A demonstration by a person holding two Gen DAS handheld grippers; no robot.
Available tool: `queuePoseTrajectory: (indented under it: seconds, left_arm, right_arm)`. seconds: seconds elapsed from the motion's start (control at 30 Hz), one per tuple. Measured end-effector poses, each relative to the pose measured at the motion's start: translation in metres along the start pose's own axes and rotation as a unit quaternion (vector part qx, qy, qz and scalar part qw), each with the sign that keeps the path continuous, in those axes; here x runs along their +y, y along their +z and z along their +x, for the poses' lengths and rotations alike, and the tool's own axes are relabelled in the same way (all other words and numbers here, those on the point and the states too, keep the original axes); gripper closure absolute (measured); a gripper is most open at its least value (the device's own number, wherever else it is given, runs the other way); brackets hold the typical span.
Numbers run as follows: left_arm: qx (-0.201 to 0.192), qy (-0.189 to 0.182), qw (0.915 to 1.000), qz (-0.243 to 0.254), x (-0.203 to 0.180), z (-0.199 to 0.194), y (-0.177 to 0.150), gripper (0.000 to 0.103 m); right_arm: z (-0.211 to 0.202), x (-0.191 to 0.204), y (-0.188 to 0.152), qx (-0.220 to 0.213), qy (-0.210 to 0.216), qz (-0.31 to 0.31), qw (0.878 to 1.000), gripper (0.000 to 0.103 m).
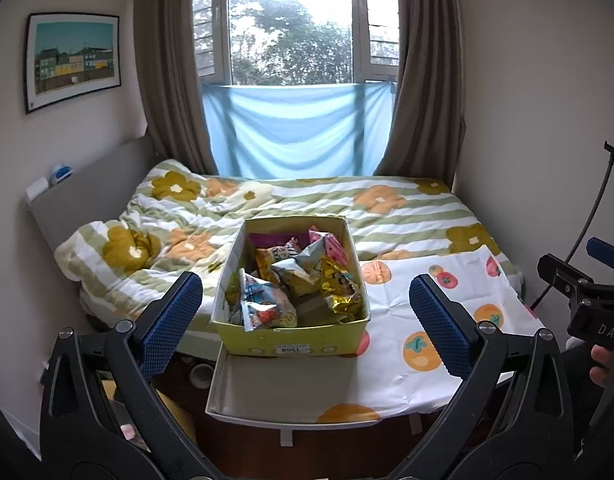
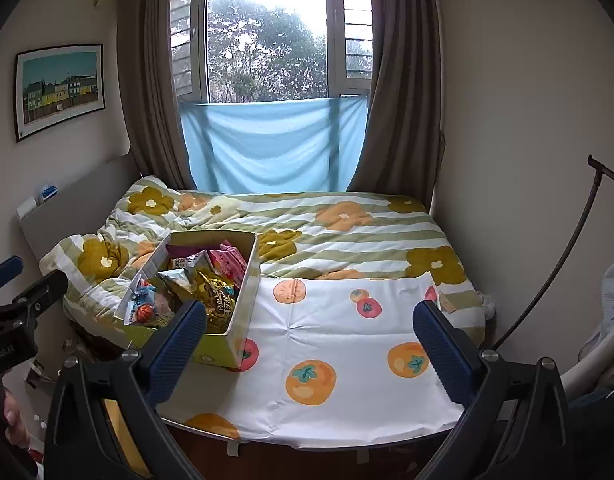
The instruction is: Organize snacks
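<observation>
Both tongs, left (image 1: 305, 316) and right (image 2: 309, 346), stand wide apart and empty, back from the yellow box (image 1: 267, 343) heaped with snack packets (image 1: 303, 276) at the table (image 2: 347, 438) edge against the bed (image 2: 347, 232). Its open flap (image 1: 267, 392) overhangs; a careless nudge could tip box and loosely piled packets floorward.

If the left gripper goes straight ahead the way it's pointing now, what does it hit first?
Most likely the yellow snack box: it sits centred between the open left gripper fingers, near wall closest. Depth is hard to judge in this fisheye view.
</observation>
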State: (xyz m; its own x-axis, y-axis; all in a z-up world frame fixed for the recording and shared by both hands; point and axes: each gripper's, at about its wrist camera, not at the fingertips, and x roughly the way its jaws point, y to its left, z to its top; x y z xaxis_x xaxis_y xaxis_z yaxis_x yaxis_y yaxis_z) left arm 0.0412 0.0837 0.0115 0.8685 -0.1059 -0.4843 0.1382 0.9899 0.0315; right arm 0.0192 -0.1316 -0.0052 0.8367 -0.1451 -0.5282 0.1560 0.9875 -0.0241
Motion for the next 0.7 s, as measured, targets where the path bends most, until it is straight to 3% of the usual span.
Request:
queuePoseTrajectory:
  seconds: [0.7]
  left_arm:
    - [-0.003,0.004,1.0,0.0,-0.0075,-0.0062,-0.0028,0.0]
  right_arm:
    - [-0.0046,-0.0008,0.0006,-0.003,0.003,0.001,1.0,0.0]
